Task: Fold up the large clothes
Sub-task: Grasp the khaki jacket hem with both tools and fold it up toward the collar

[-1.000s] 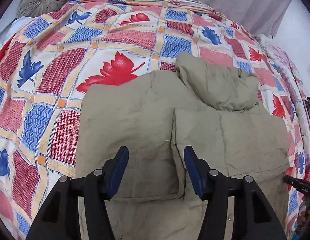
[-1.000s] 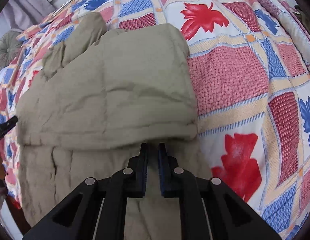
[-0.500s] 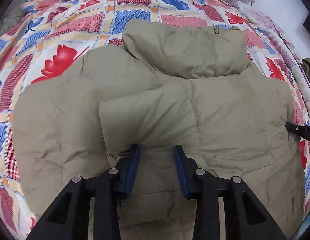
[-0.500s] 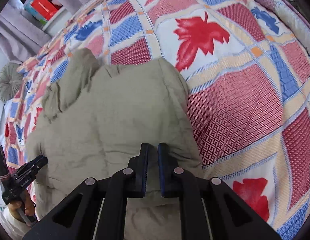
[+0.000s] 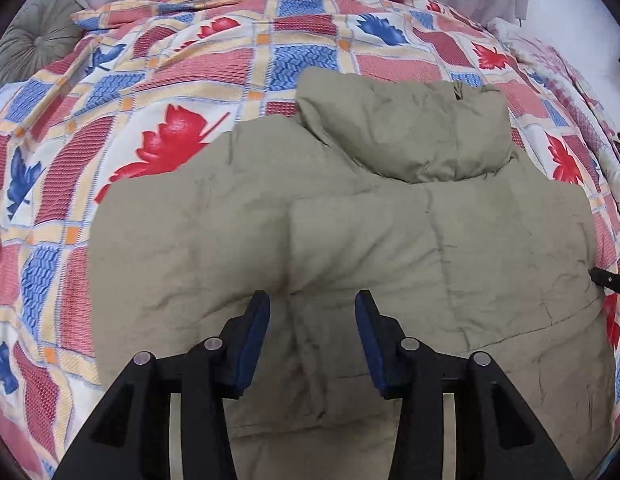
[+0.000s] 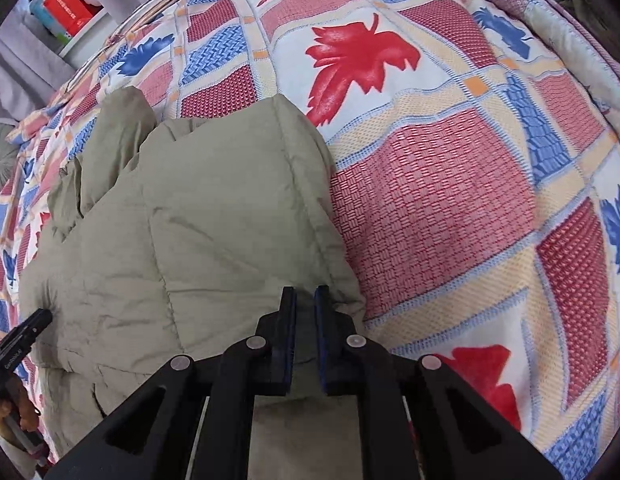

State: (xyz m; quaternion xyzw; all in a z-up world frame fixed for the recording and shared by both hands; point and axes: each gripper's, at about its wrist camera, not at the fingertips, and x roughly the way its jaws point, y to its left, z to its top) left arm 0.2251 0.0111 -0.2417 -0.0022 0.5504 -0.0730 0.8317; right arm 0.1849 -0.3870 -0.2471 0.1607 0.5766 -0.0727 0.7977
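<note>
One jacket (image 5: 350, 240), one bedspread (image 5: 149, 100) — two tools (image 5: 312, 300) (image 6: 304, 294).

No readable text; print on red box (image 6: 69, 4) and left gripper (image 6: 17, 344) illegible.

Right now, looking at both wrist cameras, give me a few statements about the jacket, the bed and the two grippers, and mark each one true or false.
1. The puffer jacket is khaki green. True.
2. The jacket lies on a plain white sheet. False: it lies on a patterned bedspread with red and blue leaves.
3. The right gripper is shut on a fold of the jacket. True.
4. The left gripper is clamped fully shut. False: its jaws are apart and opening, with jacket fabric showing between them.
5. A round grey cushion sits at the bed's far corner. True.
6. The jacket hangs on a hanger. False: it lies on the bed.
</note>
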